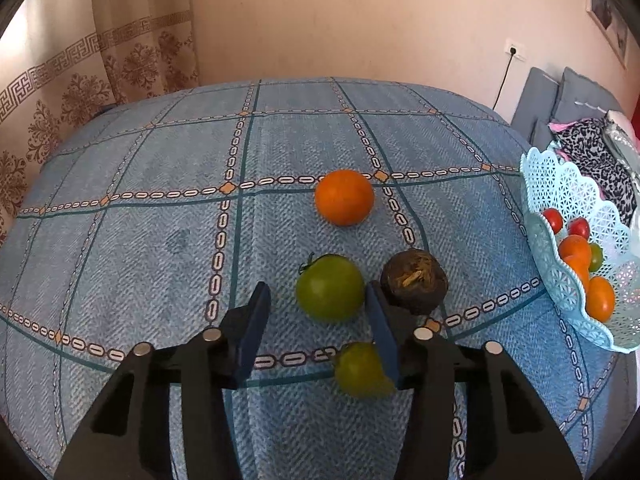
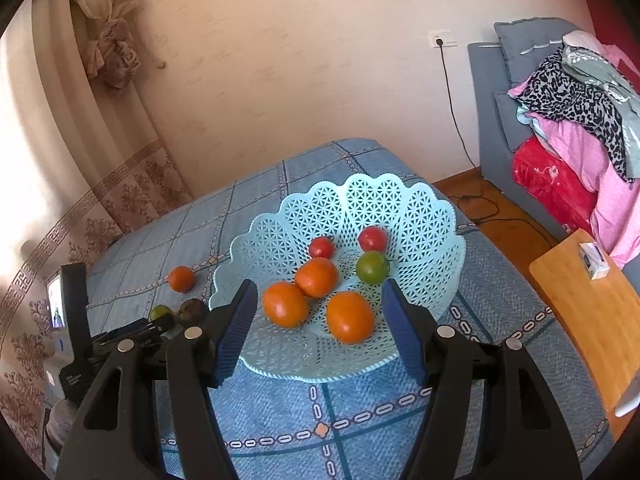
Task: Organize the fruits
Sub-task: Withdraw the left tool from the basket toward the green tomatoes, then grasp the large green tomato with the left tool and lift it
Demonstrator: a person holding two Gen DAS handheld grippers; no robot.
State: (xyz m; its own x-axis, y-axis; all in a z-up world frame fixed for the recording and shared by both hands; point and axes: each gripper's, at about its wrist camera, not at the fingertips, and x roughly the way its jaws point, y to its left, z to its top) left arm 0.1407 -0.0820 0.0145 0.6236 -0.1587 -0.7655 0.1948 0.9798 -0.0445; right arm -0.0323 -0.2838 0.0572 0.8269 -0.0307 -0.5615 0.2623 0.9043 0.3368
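— Left wrist view first: left gripper (image 1: 316,320) released, pads apart, gripping nothing. Small green fruit (image 1: 360,372), blurred, just beside the right pad.

— And ahead, on the blue-checked table (image 1: 160,240)?

— Green tomato (image 1: 330,288) beside a dark round fruit (image 1: 414,280); lone orange (image 1: 344,197) farther back. Pale-blue basket (image 1: 560,196) at the right edge.

— Right wrist view?

— Right gripper (image 2: 320,300) likewise unclenched and empty, hanging over the basket. Inside: three oranges (image 2: 285,310), two red tomatoes (image 2: 372,238), a second green tomato (image 2: 372,267).
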